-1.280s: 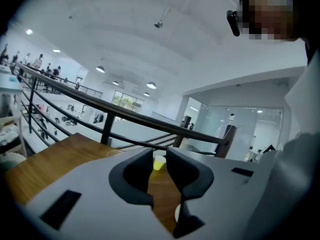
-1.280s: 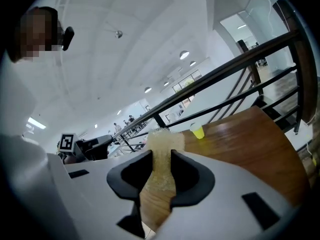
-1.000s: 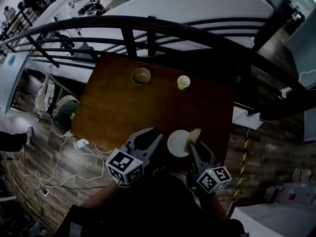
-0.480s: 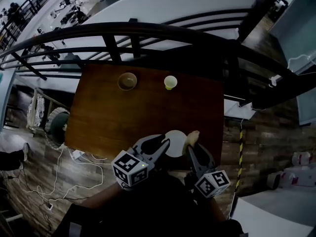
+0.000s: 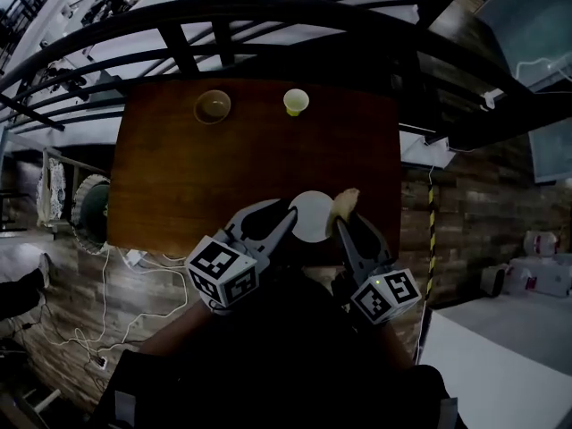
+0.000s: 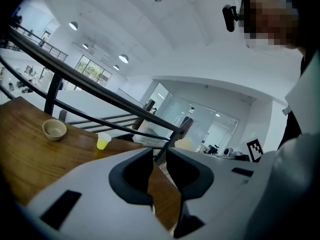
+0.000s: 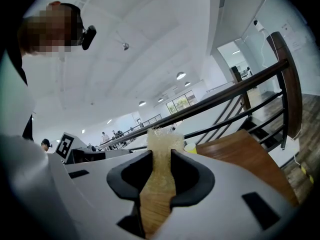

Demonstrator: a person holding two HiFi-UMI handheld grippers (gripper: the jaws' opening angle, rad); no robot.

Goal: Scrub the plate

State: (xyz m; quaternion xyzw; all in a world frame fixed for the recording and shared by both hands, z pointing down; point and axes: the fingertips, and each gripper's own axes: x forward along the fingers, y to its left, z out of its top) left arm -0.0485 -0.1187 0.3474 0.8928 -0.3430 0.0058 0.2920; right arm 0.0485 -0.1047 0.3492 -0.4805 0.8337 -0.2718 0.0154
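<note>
White plate [image 5: 310, 218] lower centre; left gripper [image 5: 286, 211] at left rim, jaws narrowly apart, empty; right gripper [image 5: 343, 222] pinching yellow sponge [image 5: 346, 201] at right rim.

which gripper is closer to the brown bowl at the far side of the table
Left. The left gripper is at the near edge, right of the bowl; the right gripper, shut on the sponge, is at the same edge but farther right.

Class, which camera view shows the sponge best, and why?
The right gripper view: the sponge sits centre frame, clamped between the right gripper's jaws, fibres plain. The head view shows only a small tan tip beside the plate. The left gripper view does not show it clearly.
</note>
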